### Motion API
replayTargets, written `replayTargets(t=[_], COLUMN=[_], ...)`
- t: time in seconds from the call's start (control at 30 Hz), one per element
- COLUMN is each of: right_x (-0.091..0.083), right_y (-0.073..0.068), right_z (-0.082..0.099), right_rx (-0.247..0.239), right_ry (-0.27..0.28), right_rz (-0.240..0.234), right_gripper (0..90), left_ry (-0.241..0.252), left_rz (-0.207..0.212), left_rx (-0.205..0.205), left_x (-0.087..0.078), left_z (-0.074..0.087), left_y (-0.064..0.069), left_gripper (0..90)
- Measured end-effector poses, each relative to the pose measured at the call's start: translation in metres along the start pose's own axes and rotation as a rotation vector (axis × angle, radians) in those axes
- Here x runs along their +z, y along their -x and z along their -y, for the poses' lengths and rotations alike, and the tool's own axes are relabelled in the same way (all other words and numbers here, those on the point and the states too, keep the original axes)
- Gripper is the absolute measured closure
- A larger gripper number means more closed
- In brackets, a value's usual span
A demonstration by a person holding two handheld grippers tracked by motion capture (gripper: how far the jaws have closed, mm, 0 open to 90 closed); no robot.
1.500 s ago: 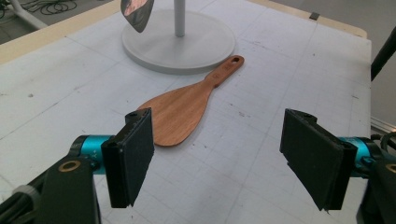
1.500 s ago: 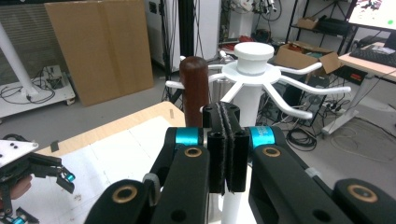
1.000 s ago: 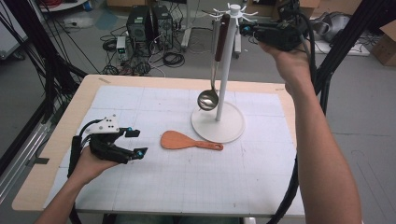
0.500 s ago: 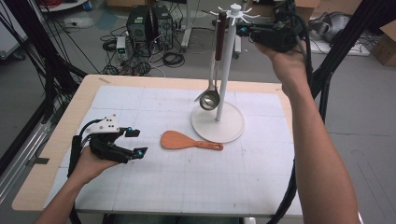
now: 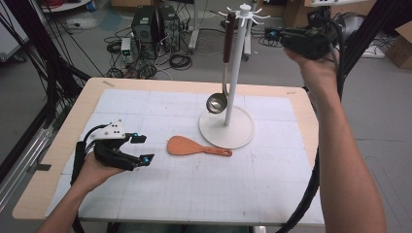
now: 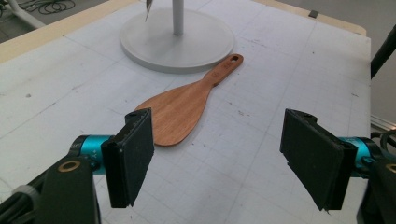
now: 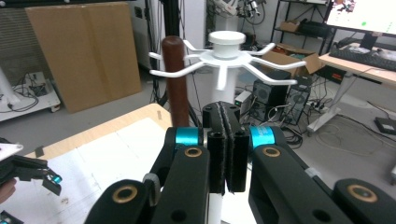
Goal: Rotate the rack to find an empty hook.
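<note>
High view, near edge: left tool (image 5: 141, 148) low over counter (image 5: 272, 194), jaws apart, nothing between. Just beyond, wooden spatula (image 5: 194, 146) flat beside rack (image 5: 227, 127). Farthest, right tool (image 5: 273, 35) raised, pressed together, beside the hanging ladle (image 5: 222, 73).

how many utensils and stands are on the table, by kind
ladle: 1, hanging on the stand
wooden rice paddle: 1, flat on the mat
white hook stand: 1
total: 3

Lab: floor cables (image 5: 145, 63), computer towers (image 5: 155, 24).
</note>
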State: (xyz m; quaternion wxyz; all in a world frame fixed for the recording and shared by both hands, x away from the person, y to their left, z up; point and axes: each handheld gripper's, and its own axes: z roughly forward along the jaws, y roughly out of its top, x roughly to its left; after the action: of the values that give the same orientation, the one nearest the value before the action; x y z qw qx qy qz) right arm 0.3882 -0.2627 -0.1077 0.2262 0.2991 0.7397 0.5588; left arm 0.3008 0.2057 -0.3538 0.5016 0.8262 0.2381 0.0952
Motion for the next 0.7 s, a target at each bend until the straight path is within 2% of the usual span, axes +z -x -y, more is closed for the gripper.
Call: replayTargets(t=[0.23,0.53,0.7], right_x=[0.006,0.013,0.017], right_y=[0.006,0.002,-0.003], right_z=[-0.008,-0.013,-0.014], right_rx=[-0.001,-0.005,-0.012], right_ry=[0.001,-0.005,0.001], right_rz=[0.002,-0.009,-0.037], right_gripper=[89.5,89.5,89.5], left_ry=[-0.002,-0.001,0.003], left_rz=[0.001,0.003,0.002], left_rx=[-0.003,-0.003,0.0], left_x=[0.0,0.0,-0.001], left_z=[0.0,0.0,0.0], left_y=[-0.001,-0.001,-0.001], left_gripper=[26.5,26.5,26.5])
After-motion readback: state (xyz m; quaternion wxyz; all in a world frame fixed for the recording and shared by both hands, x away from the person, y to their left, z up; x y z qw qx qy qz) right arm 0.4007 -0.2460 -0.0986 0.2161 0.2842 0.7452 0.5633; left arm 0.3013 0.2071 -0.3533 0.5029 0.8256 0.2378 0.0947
